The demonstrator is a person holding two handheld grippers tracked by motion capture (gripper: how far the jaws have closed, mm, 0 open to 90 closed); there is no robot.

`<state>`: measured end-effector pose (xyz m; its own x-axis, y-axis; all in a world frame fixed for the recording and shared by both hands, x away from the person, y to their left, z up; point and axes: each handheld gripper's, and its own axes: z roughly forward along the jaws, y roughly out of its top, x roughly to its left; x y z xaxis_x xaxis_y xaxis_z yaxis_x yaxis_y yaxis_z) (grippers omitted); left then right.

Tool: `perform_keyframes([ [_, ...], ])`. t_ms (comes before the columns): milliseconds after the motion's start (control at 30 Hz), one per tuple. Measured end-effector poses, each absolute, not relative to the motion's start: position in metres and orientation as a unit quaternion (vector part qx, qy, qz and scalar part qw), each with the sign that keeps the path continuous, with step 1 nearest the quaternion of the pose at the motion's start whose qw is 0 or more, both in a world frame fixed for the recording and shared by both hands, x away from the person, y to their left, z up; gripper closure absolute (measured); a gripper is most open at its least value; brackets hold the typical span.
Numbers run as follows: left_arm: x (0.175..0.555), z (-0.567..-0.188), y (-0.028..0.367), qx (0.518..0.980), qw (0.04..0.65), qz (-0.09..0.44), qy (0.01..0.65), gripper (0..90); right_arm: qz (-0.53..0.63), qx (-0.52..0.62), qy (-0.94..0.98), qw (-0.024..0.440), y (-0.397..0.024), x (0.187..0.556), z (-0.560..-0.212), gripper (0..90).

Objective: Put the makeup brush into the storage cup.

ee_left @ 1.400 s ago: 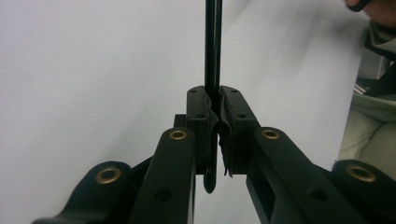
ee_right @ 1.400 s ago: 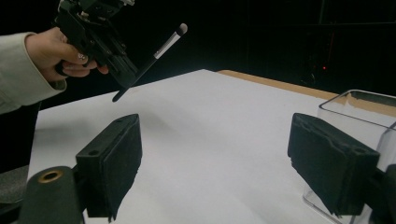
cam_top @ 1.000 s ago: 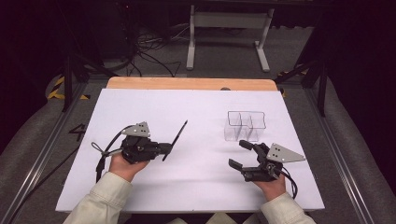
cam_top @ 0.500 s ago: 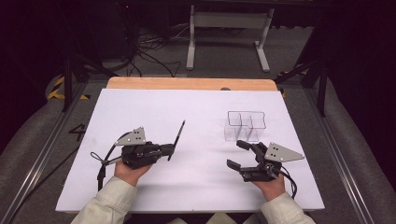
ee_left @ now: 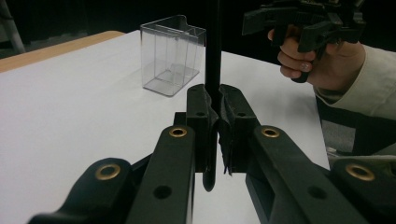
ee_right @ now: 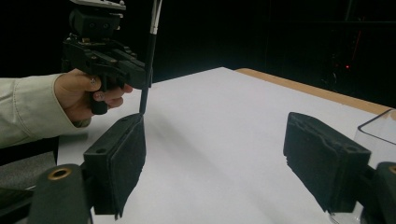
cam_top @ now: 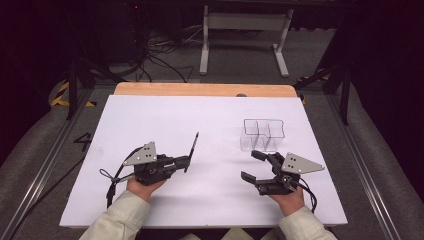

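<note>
Pen: thin, black, pinched near its lower end between the fingers of the left gripper; it slants up and away over the left half of the table, clear of the surface. In the left gripper view the pen rises straight from between the two pads, which press on it from both sides.

Left gripper: held in the person's left hand, low over the white table sheet.

Right gripper: held in the right hand, fingers spread wide with nothing between them, pointing toward the box.

Box: clear plastic with inner compartments, standing upright on the right half of the table, just beyond the right gripper and well apart from the pen.
</note>
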<state>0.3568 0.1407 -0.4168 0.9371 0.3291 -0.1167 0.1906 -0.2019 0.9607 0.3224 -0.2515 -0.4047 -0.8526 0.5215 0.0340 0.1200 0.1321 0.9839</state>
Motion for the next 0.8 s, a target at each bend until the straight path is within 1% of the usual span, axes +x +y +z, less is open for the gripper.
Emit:
perform_keyframes([
  [300,0.358,-0.423,0.138,0.77,0.613,0.055,0.167,83.2,0.62,0.21,0.739,0.158,-0.241,0.322,-0.398,23.4],
  [667,0.355,-0.426,0.132,0.766,0.623,0.054,0.152,83.2,0.625,0.175,0.747,0.141,-0.21,0.33,-0.376,30.7],
  [800,0.355,-0.426,0.131,0.765,0.625,0.056,0.148,83.2,0.632,0.173,0.742,0.139,-0.198,0.332,-0.371,31.2],
])
